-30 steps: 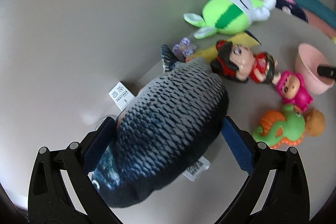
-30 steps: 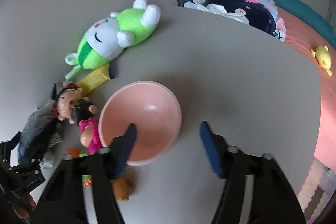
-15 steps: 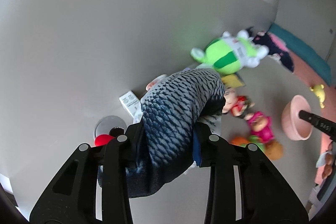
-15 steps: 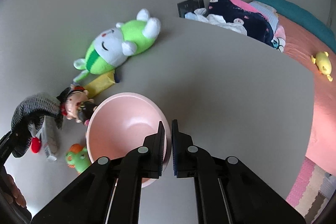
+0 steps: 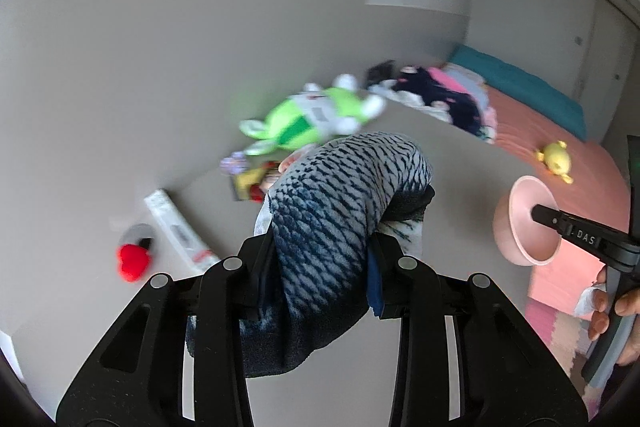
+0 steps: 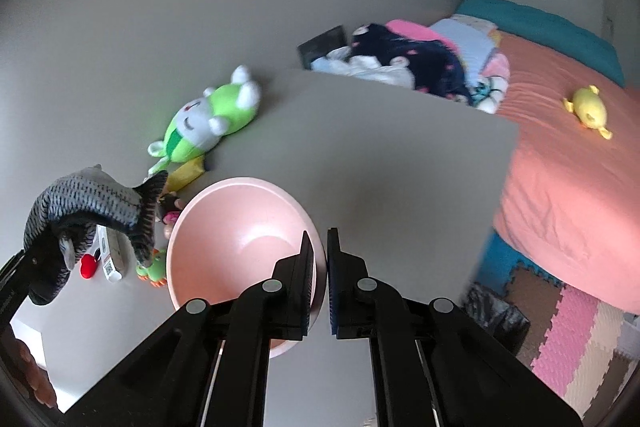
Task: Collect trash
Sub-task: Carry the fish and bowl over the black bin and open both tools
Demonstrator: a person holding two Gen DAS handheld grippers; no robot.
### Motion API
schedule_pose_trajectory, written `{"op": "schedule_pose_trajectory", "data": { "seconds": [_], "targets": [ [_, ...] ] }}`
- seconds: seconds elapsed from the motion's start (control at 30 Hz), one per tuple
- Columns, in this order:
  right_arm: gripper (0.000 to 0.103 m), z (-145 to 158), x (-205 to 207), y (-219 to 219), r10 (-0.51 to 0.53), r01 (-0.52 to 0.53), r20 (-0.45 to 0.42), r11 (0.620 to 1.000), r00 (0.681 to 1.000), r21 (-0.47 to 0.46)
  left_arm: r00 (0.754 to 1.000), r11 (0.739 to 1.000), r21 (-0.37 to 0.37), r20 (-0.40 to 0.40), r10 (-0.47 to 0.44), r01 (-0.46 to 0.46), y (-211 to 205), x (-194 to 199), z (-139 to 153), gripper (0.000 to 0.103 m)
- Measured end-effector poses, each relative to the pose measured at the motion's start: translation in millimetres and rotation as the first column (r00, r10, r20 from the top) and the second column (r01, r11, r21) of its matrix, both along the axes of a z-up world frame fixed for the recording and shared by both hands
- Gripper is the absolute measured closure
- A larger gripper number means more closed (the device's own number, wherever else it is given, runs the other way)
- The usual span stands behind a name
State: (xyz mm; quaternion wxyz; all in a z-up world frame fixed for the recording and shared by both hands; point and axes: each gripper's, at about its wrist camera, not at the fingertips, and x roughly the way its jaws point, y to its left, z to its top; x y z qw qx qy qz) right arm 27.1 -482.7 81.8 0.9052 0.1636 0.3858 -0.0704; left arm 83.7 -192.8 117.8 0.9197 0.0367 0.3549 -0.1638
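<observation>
My left gripper (image 5: 320, 275) is shut on a grey-blue plush fish (image 5: 336, 219) and holds it in the air above the grey table (image 5: 460, 187); the fish droops over the fingers. It also shows in the right wrist view (image 6: 88, 203). My right gripper (image 6: 320, 255) is shut on the rim of a pink bowl (image 6: 236, 243), lifted off the table. The bowl also shows in the left wrist view (image 5: 524, 223).
On the table lie a green plush rabbit (image 6: 208, 119), small dolls (image 6: 170, 211), a white packet (image 5: 176, 231), a red heart (image 5: 132, 261) and a yellow wrapper (image 6: 186, 173). Clothes (image 6: 408, 63), a pink bed (image 6: 560, 155), a foam floor mat (image 6: 568, 343) and a black bin (image 6: 496, 315) are to the right.
My left gripper closed on the fish and lifted it off the table. My right gripper closed on the bowl's rim and raised it.
</observation>
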Motion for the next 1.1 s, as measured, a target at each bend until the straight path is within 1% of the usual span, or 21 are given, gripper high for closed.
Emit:
{"op": "schedule_pose_trajectory", "data": {
  "seconds": [0.17, 0.37, 0.4, 0.47, 0.6, 0.63, 0.73, 0.9, 0.93, 0.97, 1.0, 1.03, 1.07, 1.1],
  "targets": [
    [0.095, 2.4, -44.2, -44.2, -0.061, 0.061, 0.011, 0.998, 0.998, -0.001, 0.996, 0.996, -0.004, 0.003, -0.094, 0.094, -62.0, -27.6, 3.2, 0.068],
    [0.095, -5.6, -91.3, -100.1, -0.159, 0.159, -0.005, 0.987, 0.987, 0.000, 0.973, 0.973, 0.001, -0.006, -0.229, 0.229, -145.3, -59.8, 0.0, 0.067],
    [0.095, -8.4, -100.4, -111.0, -0.176, 0.176, -0.011, 0.984, 0.984, 0.000, 0.965, 0.965, -0.008, -0.004, -0.261, 0.261, -158.0, -65.2, -1.3, 0.066],
    [0.095, -14.1, -118.5, -131.3, -0.213, 0.213, -0.022, 0.977, 0.977, -0.003, 0.952, 0.952, 0.004, -0.018, -0.307, 0.307, -187.8, -77.3, -6.6, 0.066],
    [0.095, -25.6, -144.5, -163.0, -0.277, 0.277, -0.041, 0.961, 0.960, -0.005, 0.926, 0.927, 0.020, -0.050, -0.374, 0.375, -230.1, -96.7, -21.0, 0.065],
    [0.095, -29.1, -151.0, -171.5, -0.296, 0.297, -0.047, 0.955, 0.954, -0.005, 0.916, 0.917, 0.030, -0.064, -0.395, 0.398, -243.7, -104.4, -26.8, 0.065],
    [0.095, -37.6, -165.4, -190.4, -0.339, 0.340, -0.058, 0.940, 0.939, 0.002, 0.893, 0.893, 0.056, -0.097, -0.440, 0.446, -273.0, -119.2, -43.7, 0.065],
    [0.095, -49.1, -180.3, -210.4, -0.386, 0.387, -0.076, 0.922, 0.919, -0.005, 0.860, 0.861, 0.087, -0.164, -0.484, 0.501, -306.9, -135.4, -74.4, 0.065],
    [0.095, -50.8, -181.0, -211.9, -0.390, 0.390, -0.080, 0.921, 0.917, -0.008, 0.855, 0.857, 0.092, -0.176, -0.487, 0.507, -311.0, -136.4, -79.8, 0.064],
    [0.095, -51.5, -182.3, -212.9, -0.392, 0.393, -0.081, 0.919, 0.916, -0.010, 0.850, 0.852, 0.097, -0.190, -0.491, 0.514, -314.9, -137.1, -84.8, 0.057],
    [0.095, -52.5, -182.4, -214.0, -0.405, 0.405, -0.078, 0.914, 0.911, -0.015, 0.843, 0.846, 0.101, -0.204, -0.498, 0.524, -318.4, -138.1, -89.5, 0.042],
    [0.086, -52.2, -183.4, -216.5, -0.412, 0.413, -0.072, 0.911, 0.908, -0.010, 0.843, 0.845, 0.106, -0.205, -0.498, 0.525, -321.6, -139.7, -93.8, 0.028],
    [0.071, -52.0, -183.0, -217.3, -0.421, 0.422, -0.065, 0.907, 0.905, -0.002, 0.858, 0.855, 0.122, -0.180, -0.481, 0.504, -321.6, -141.0, -94.7, 0.006],
    [0.020, -51.1, -184.5, -218.3, -0.435, 0.436, -0.051, 0.900, 0.899, 0.008, 0.872, 0.864, 0.135, -0.148, -0.466, 0.484, -321.1, -144.6, -93.7, 0.006]
  ]
}}
